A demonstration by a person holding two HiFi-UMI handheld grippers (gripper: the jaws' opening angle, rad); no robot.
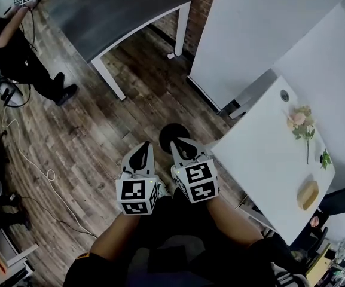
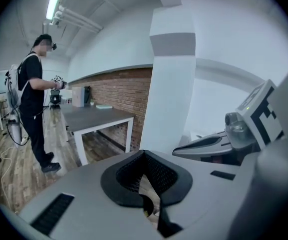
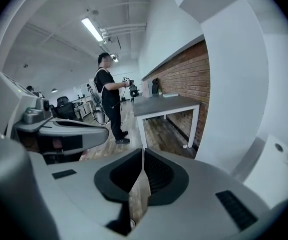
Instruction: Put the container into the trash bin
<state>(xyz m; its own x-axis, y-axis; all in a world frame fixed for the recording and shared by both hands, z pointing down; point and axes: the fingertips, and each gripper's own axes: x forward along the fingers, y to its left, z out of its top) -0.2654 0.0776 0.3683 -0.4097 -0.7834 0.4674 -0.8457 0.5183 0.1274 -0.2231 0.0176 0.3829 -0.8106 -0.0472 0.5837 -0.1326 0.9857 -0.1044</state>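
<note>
Head view, centre: dark round bin [image 1: 167, 133] on the floor, touching the top of my right claw [image 1: 182, 141], up-right of my left claw [image 1: 144, 144]. Both claws empty: left tips together, right narrow and closing. Container unseen, probably already binned.

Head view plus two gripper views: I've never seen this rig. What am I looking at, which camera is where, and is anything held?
No robot: a person carries a gripper in each hand; the marker cubes are part of them. The head view looks down from the person's head at both, above a wooden floor. Each gripper view rides on its gripper and looks along the fingers. On the left gripper they meet at the tips; on the right gripper they are closing, a slit between them. Neither holds anything. The white table carries flowers, a small plant and a tan block. A round black thing beyond may be the bin.
</note>
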